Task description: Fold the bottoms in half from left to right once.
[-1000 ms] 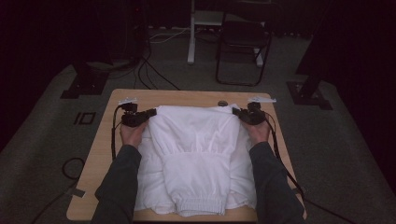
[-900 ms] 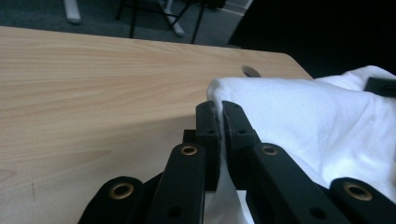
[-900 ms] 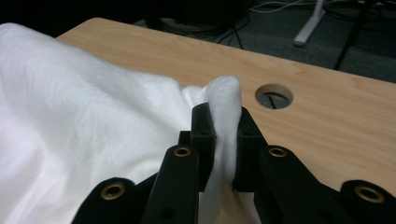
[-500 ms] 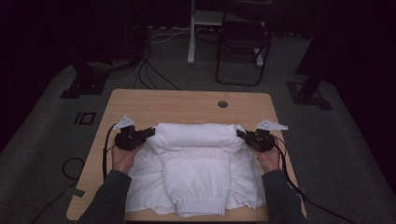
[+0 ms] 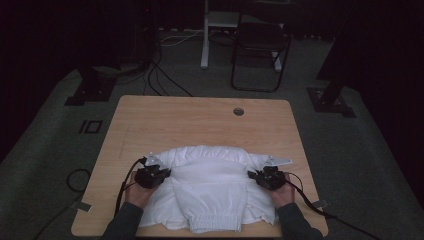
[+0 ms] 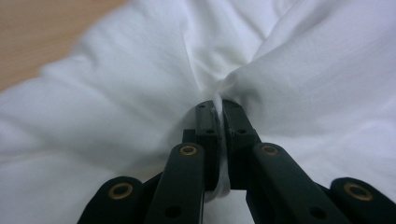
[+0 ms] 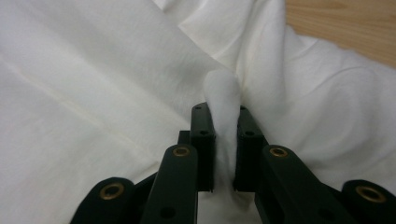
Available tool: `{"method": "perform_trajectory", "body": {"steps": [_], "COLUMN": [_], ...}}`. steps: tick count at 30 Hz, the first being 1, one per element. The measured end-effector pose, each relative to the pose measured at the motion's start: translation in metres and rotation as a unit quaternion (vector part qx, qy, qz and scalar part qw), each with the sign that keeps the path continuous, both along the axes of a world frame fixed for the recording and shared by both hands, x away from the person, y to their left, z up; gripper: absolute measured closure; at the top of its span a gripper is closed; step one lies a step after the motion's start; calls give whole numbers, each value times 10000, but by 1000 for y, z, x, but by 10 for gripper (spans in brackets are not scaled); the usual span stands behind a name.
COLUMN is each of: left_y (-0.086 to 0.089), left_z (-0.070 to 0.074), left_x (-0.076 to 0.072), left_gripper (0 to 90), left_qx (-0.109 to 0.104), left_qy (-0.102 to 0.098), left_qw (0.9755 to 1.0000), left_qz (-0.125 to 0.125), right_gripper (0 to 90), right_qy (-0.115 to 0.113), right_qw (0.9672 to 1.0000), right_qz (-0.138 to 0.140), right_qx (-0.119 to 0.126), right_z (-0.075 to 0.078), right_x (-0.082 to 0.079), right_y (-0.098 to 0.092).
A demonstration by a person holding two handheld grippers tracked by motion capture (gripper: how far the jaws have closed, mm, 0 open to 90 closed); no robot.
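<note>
Midway through a fold: the left gripper (image 5: 159,173) and the right gripper (image 5: 259,175), each clamped tight on a pinch of the white garment (image 5: 207,187), hold its top edge doubled toward the person, the final crease not yet laid flat. The garment sits at the near edge of the wooden table (image 5: 200,120), whose far half offers open room.
</note>
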State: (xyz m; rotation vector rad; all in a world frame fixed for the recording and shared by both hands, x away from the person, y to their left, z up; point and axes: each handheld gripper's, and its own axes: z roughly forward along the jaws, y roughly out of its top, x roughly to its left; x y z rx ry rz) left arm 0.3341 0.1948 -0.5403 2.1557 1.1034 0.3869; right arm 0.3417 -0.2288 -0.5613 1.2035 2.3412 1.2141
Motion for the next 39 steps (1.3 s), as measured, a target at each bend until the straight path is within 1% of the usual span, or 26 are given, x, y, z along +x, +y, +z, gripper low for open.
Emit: {"method": "perform_trajectory", "body": {"steps": [1,4,7,13,16,17,18,19,20,21,22,23,24,25,27,28,29,30,31,32,34,35,36,37,38,39], "left_y": [0,-8,-15,-15,-16,-16,-17,-18,-19,-19,-19,-19,-19,-17,-10,-5,-1,3,6,9,13,14,14,14,15,17], "left_z": [0,2,4,2,3,3,3,3,3,3,4,6,8,11,24,32,42,53,63,75,97,106,113,118,119,119], "left_x": [0,8,18,41,55,55,64,69,74,74,79,84,86,86,83,80,77,73,69,65,53,46,40,34,29,24], "left_gripper": [869,870,870,869,868,868,868,867,868,867,867,867,868,868,872,873,874,874,874,874,874,875,875,874,874,874], "left_qx": [0,302,487,342,359,359,331,331,324,324,314,278,244,166,-80,-266,-497,-727,-895,-1080,-1497,-1577,-1604,-1595,-1595,-1611], "left_qy": [0,-62,-85,-90,-97,-97,-113,-117,-112,-112,-90,-62,-67,-98,-247,-368,-496,-644,-799,-968,-1302,-1450,-1558,-1607,-1608,-1564], "left_qw": [10000,9995,9985,9985,9979,9979,9973,9969,9964,9964,9959,9954,9954,9953,9946,9937,9921,9900,9876,9842,9755,9728,9711,9710,9712,9720], "left_qz": [0,115,239,421,531,531,647,708,772,772,845,916,923,950,1002,1021,1044,1022,1009,1012,945,885,832,767,740,697], "right_gripper": [815,813,812,812,811,811,811,811,811,811,811,810,810,812,817,818,819,819,820,820,821,822,821,822,821,821], "right_qy": [36,90,71,157,93,76,69,54,63,81,81,114,86,57,-38,-167,-304,-442,-563,-677,-924,-1078,-1210,-1319,-1392,-1429], "right_qw": [10000,9999,9997,9989,9982,9978,9974,9971,9967,9964,9964,9961,9962,9963,9973,9976,9977,9975,9969,9961,9937,9914,9889,9866,9855,9855], "right_qz": [-36,-74,-197,-447,-538,-583,-626,-656,-685,-714,-714,-725,-698,-662,-615,-604,-589,-558,-546,-532,-533,-570,-605,-597,-564,-501], "right_qx": [47,-28,-88,-6,-227,-293,-344,-392,-419,-443,-443,-482,-517,-540,-397,-293,-165,-39,81,170,350,464,616,747,795,759], "right_z": [-1,1,1,2,5,6,6,7,8,8,8,11,11,13,23,31,40,49,59,68,86,96,105,112,117,119], "right_x": [1,7,13,32,43,48,52,57,61,66,66,74,76,78,78,76,72,69,66,64,59,56,52,47,41,36], "right_y": [1,3,7,9,15,17,19,21,22,23,23,25,25,25,19,15,11,6,1,-3,-10,-14,-17,-20,-21,-21]}}
